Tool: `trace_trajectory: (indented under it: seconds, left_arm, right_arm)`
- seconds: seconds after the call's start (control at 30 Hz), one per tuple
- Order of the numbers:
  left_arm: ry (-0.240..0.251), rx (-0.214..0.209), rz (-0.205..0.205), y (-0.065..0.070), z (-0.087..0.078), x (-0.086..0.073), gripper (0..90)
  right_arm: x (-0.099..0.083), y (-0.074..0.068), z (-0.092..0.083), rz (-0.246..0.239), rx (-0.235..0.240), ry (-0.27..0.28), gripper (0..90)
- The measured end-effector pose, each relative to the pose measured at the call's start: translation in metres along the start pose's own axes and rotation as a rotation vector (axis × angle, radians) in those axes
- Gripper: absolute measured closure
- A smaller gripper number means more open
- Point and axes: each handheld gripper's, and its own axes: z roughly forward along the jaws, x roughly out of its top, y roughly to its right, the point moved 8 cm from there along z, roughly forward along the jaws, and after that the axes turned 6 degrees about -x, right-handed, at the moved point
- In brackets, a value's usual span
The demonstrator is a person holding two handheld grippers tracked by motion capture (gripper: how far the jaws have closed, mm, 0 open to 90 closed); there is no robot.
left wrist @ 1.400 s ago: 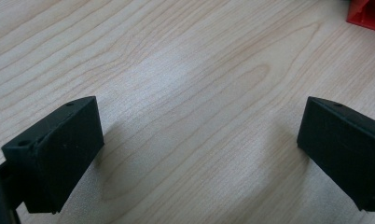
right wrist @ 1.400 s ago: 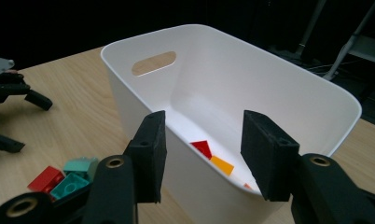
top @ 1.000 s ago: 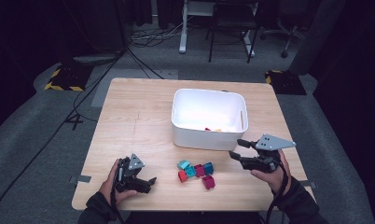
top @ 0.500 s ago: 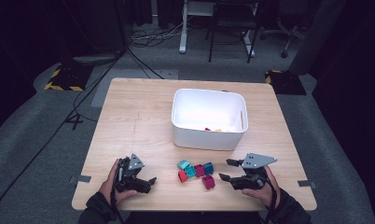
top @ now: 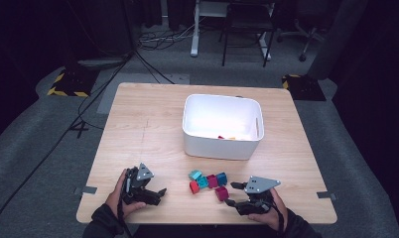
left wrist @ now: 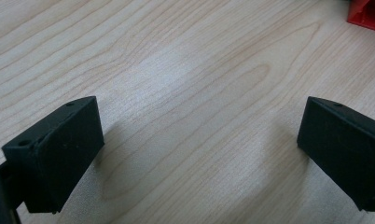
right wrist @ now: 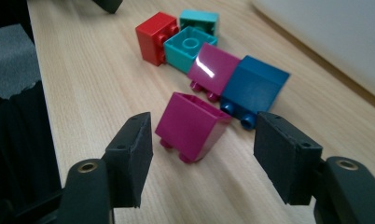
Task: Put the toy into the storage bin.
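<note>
The left gripper (left wrist: 199, 154) hangs low over a pale wooden table (left wrist: 185, 70), its 2 black jaws rising from the bottom corners and standing wide apart with bare wood between them. Each jaw throws a soft shadow on the grain just beside it. A red block (left wrist: 368, 13) lies at the top right corner, cut off by the edge, well apart from both jaws.
</note>
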Motion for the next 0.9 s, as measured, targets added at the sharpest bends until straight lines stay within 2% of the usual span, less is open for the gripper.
trace_trajectory:
  seconds: [0.23, 0.53, 0.63, 0.67, 0.77, 0.87, 0.9]
  left_arm:
    - [0.0, 0.0, 0.0, 0.0, 0.0, 0.0, 0.5]
    - [0.0, 0.0, 0.0, 0.0, 0.0, 0.0, 0.5]
    - [0.0, 0.0, 0.0, 0.0, 0.0, 0.0, 0.5]
    - [0.0, -0.001, 0.0, 0.0, 0.0, 0.0, 0.5]
    - [0.0, -0.001, 0.0, 0.0, 0.0, 0.0, 0.5]
    - [0.0, -0.001, 0.0, 0.0, 0.0, 0.0, 0.5]
    - [0.0, -0.001, -0.001, 0.0, 0.0, 0.0, 0.5]
  right_arm:
    - [-0.003, -0.013, 0.011, -0.006, 0.015, -0.032, 37.9]
    - [-0.001, -0.017, 0.025, 0.0, -0.013, -0.063, 38.1]
    - [0.0, -0.017, 0.027, -0.009, -0.013, -0.063, 44.2]
    - [-0.001, -0.017, 0.027, 0.001, -0.024, -0.071, 46.1]
    - [-0.001, -0.015, 0.026, 0.0, -0.027, -0.068, 57.5]
    - [-0.001, -0.015, 0.024, -0.011, -0.032, -0.058, 58.6]
    - [-0.001, -0.015, 0.023, -0.03, -0.03, -0.055, 58.7]
